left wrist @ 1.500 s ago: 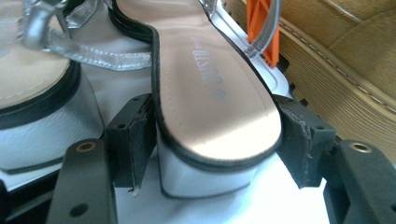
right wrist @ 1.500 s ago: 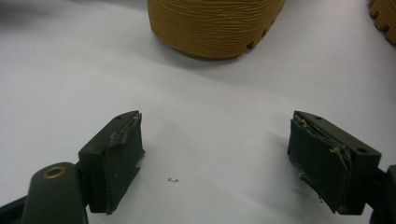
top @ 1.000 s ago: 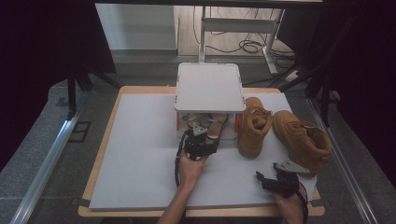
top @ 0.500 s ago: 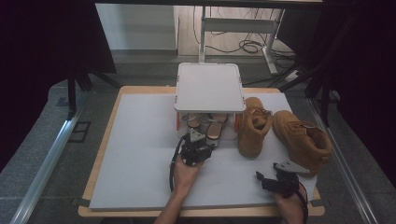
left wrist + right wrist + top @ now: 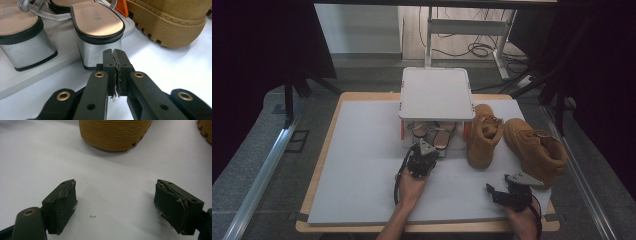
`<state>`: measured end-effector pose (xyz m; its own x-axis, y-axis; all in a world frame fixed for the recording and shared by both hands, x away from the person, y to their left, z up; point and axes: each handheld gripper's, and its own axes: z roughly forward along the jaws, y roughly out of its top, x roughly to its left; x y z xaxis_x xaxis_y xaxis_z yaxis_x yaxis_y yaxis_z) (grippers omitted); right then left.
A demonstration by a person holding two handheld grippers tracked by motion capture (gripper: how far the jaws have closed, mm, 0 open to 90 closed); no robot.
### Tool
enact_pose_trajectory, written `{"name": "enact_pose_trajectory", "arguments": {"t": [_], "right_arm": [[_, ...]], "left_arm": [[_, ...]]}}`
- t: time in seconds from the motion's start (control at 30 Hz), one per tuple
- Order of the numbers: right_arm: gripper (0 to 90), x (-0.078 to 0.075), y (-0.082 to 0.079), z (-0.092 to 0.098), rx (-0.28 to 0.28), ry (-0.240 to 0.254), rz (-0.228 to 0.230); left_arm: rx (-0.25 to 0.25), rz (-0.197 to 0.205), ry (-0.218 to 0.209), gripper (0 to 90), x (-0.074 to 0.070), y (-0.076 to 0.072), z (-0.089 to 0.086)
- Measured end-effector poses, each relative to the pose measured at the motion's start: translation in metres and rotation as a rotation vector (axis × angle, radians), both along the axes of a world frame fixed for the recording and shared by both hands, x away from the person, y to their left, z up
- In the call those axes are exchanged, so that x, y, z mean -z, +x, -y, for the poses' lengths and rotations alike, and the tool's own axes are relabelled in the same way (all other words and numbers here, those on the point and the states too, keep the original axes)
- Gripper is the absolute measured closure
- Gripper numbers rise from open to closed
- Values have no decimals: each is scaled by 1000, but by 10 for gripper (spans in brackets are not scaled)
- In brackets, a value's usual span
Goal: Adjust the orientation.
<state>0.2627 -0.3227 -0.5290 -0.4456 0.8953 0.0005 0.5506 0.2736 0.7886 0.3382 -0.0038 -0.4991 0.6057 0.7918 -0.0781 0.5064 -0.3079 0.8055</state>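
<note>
White matting covers the wood-edged table (image 5: 362,165); dark floor and cables lie beyond it at 12 o'clock.

Small white two-tier rack (image 5: 437,92) stands at the table's far centre, top shelf bare. Pair of silver block-heeled sandals with tan insoles (image 5: 434,135) sits on its lower tray, heels toward the person.

Left gripper (image 5: 426,148) is at the rack's front edge, at 6 o'clock from the sandals. In the left gripper view its jaws are pressed pad to pad, having just been closing, with nothing between them. The tips sit just in front of the silver heel of the nearer sandal (image 5: 100,47); contact cannot be told.

Two tan suede lace-up boots with lugged soles stand at 3 o'clock from the rack: nearer boot (image 5: 483,135) just beside the rack, farther boot (image 5: 537,150) close beside it toward the right edge.

Right gripper (image 5: 492,190) rests low over the mat near the front edge, at 6 o'clock from the boots. Its jaws are spread wide and grasp nothing; worn pads (image 5: 63,202) show. The ribbed boot sole (image 5: 115,133) lies ahead of them, well apart.
</note>
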Motion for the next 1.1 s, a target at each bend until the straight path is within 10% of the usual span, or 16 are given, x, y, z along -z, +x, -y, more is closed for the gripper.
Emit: {"name": "enact_pose_trajectory", "arguments": {"t": [1.1], "right_arm": [[180,0,0,0,1,1,2]], "left_arm": [[-33,9,54,897,-1,33,17]]}}
